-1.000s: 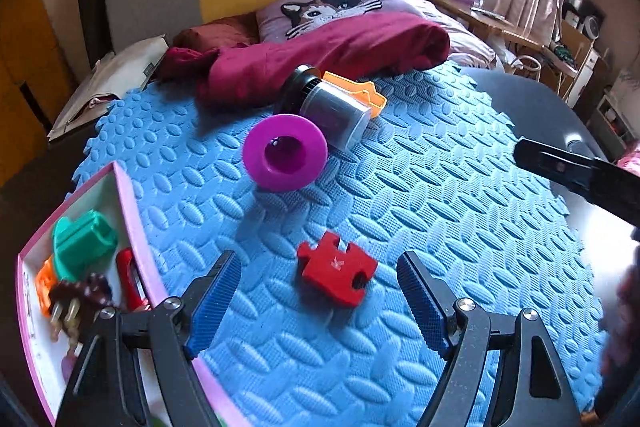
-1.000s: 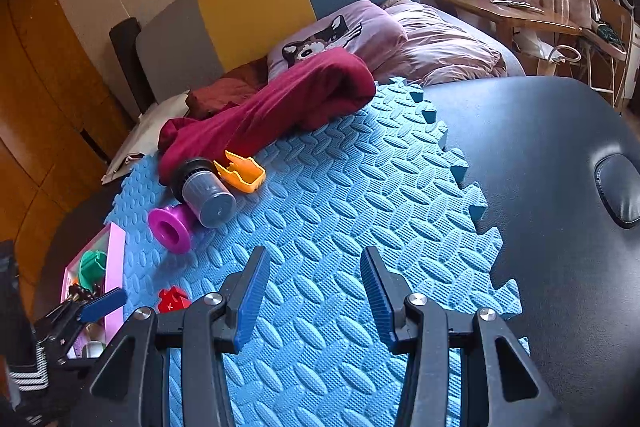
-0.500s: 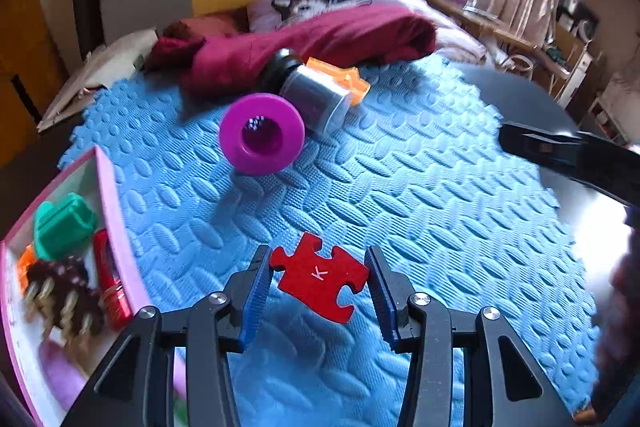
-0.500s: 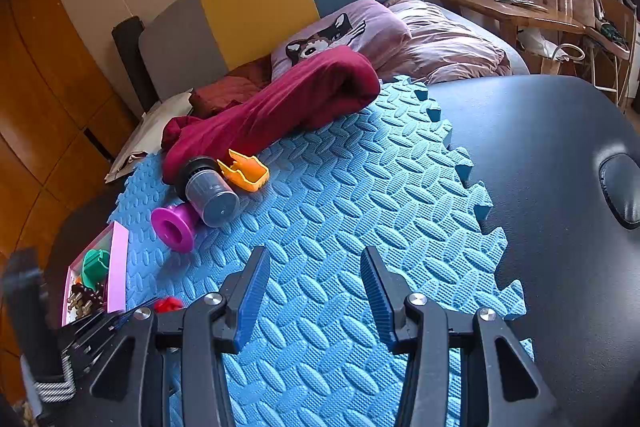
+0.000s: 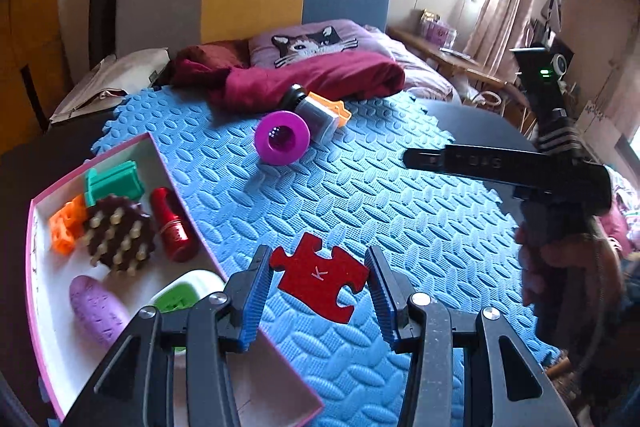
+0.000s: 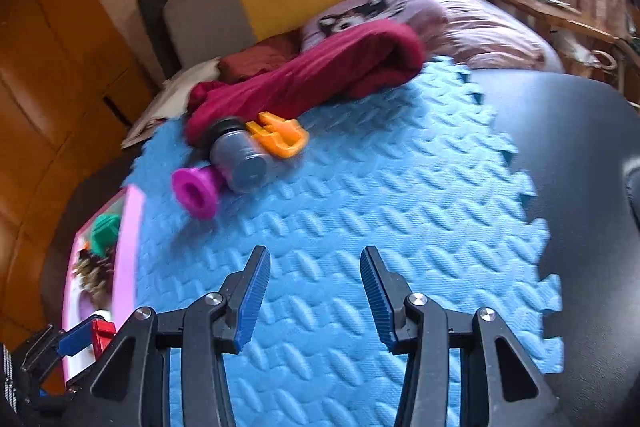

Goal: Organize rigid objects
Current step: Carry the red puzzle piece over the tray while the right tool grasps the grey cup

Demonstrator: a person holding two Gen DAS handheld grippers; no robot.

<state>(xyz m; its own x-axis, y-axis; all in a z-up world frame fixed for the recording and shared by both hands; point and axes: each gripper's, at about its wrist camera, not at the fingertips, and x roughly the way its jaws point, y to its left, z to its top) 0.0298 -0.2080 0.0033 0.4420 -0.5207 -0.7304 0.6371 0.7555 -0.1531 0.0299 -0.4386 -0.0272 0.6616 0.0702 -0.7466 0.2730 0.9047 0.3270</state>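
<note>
My left gripper [image 5: 317, 255] is shut on a red puzzle piece [image 5: 320, 279] marked K and holds it above the blue foam mat [image 5: 380, 211], just right of the pink-rimmed box [image 5: 116, 152]. The box holds several small toys. In the right wrist view the red piece [image 6: 102, 333] shows at the lower left, beside the box [image 6: 129, 227]. My right gripper [image 6: 314, 255] hovers over bare mat, its jaws closing with nothing between them. A purple spool [image 5: 282, 137], a grey jar [image 5: 316, 113] and an orange piece [image 5: 339, 111] lie at the mat's far side.
A maroon cloth [image 5: 316, 79] and a cat pillow [image 5: 316, 41] lie beyond the toys, against a padded headboard. The black table top [image 6: 580, 155] borders the mat on the right. A hand [image 5: 560, 267] holds the right gripper at the right edge.
My left gripper closed on the red puzzle piece, lifted it off the mat and carried it left toward the box. The right gripper swung slightly toward the toys.
</note>
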